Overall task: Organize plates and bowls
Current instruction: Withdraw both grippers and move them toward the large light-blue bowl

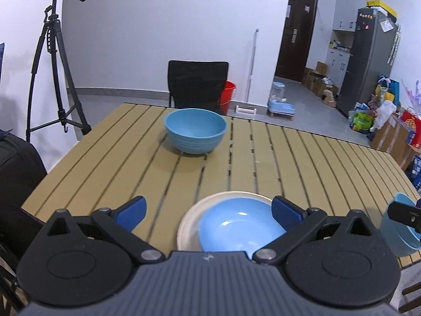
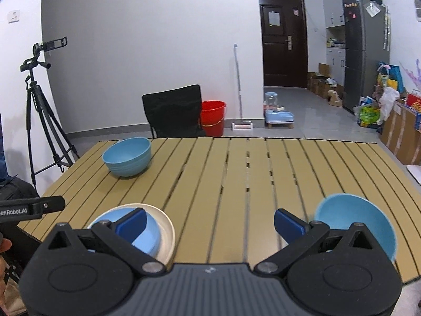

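A slatted tan table point(image 1: 289, 158) fills both views. Behind its far edge stands a black chair point(image 1: 198, 83), with a red bucket point(image 2: 213, 117) just beside it on the floor and a tripod point(image 1: 52, 60) off to the left by the wall.

Far bowl point(image 1: 195, 130), blue and deep, sits upright near the table's far edge, well apart from the other dishes. Near bowl point(image 2: 355, 218), also blue, sits at the near right corner, partly hidden behind the right gripper's arm.

At the near edge a cream plate point(image 1: 189, 221) lies flat with a pale blue plate point(image 1: 236, 229) stacked on it, shifted toward the right.

Left gripper point(image 1: 208, 210) hovers above the stacked plates, its fingers spread wide and holding nothing. Right gripper point(image 2: 210, 222) hangs over bare slats between the plates and near bowl, fingers likewise wide apart and empty.
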